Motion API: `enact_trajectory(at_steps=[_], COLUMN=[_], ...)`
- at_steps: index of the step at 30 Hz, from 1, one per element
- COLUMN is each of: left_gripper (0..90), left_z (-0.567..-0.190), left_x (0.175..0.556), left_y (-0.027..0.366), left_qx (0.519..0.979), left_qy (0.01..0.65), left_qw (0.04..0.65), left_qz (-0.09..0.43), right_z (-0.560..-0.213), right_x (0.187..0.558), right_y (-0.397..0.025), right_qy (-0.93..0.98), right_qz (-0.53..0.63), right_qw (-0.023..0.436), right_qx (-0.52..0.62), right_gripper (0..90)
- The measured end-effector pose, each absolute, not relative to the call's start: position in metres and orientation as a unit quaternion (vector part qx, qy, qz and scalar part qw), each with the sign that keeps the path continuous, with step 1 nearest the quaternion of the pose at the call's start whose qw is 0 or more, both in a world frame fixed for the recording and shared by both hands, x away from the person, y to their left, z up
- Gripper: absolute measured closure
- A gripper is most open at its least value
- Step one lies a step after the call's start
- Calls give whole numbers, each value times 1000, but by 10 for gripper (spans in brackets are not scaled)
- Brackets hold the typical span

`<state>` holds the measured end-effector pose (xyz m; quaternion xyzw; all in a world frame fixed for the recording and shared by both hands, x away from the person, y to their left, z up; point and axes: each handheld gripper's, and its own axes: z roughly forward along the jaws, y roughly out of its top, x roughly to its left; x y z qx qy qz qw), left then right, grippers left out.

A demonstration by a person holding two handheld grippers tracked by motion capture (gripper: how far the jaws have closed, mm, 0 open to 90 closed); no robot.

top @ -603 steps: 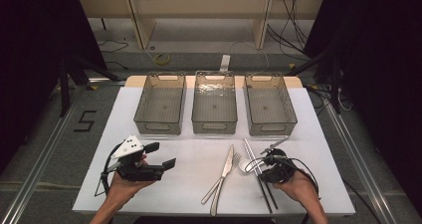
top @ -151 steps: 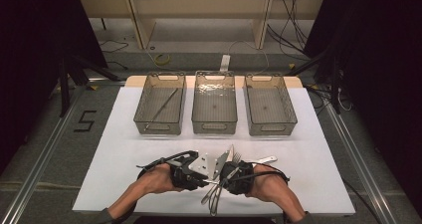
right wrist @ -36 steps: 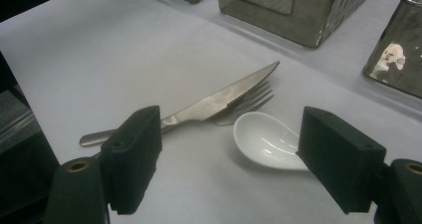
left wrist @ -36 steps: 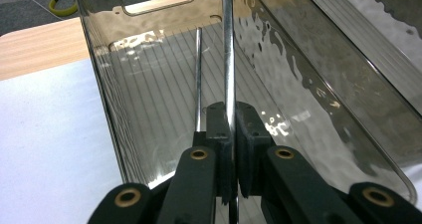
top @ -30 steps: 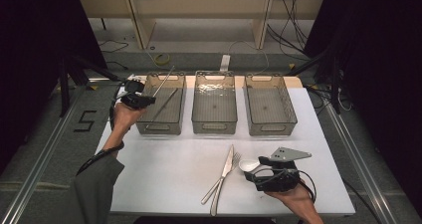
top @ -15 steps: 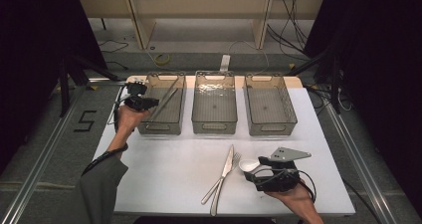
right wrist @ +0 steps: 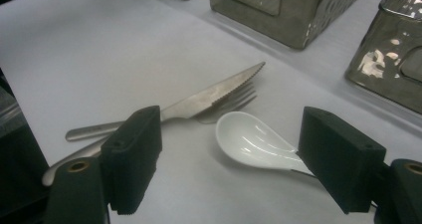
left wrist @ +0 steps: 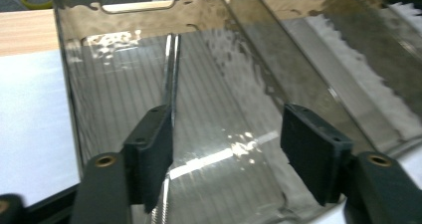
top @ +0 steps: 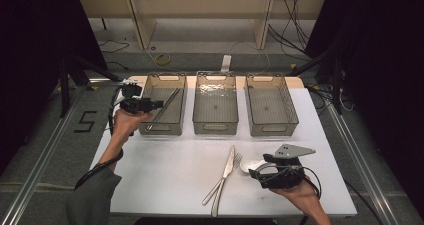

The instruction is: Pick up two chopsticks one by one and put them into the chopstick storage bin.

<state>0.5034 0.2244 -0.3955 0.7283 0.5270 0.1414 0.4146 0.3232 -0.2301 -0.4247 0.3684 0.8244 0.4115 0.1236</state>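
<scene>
Floor mark [top: 86,121] reads "5", L gripper [top: 159,104] open

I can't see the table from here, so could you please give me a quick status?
Left tongs open over left bin, chopsticks inside. Right tongs open around white spoon. Knife and fork beside it.

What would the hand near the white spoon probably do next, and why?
Probably ease the right gripper forward and close on the white spoon: its jaws stand open, the spoon lies between them on the table, and the knife and fork lie beyond.
</scene>
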Motion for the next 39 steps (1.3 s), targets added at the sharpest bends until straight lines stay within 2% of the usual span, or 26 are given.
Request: enact_trajectory(at_steps=[8, 16, 28, 39], left_gripper=[258, 195, 168, 147], left_z=[-394, -405, -413, -411], left_x=[467, 439, 398, 377], left_y=[221, 218, 219, 213], left_qx=[731, 747, 733, 736], left_qy=[503, 476, 451, 423], left_qw=[437, 444, 490, 512], left_qz=[145, 132, 139, 128], right_z=[-422, -420, -435, -438], right_x=[341, 364, 382, 390], right_y=[-240, -241, -231, -227], right_qy=[850, 892, 923, 936], right_qz=[364, 302, 236, 210], right_qw=[146, 126, 121, 113], right_qx=[352, 311, 281, 259], right_gripper=[260, 254, 254, 258])
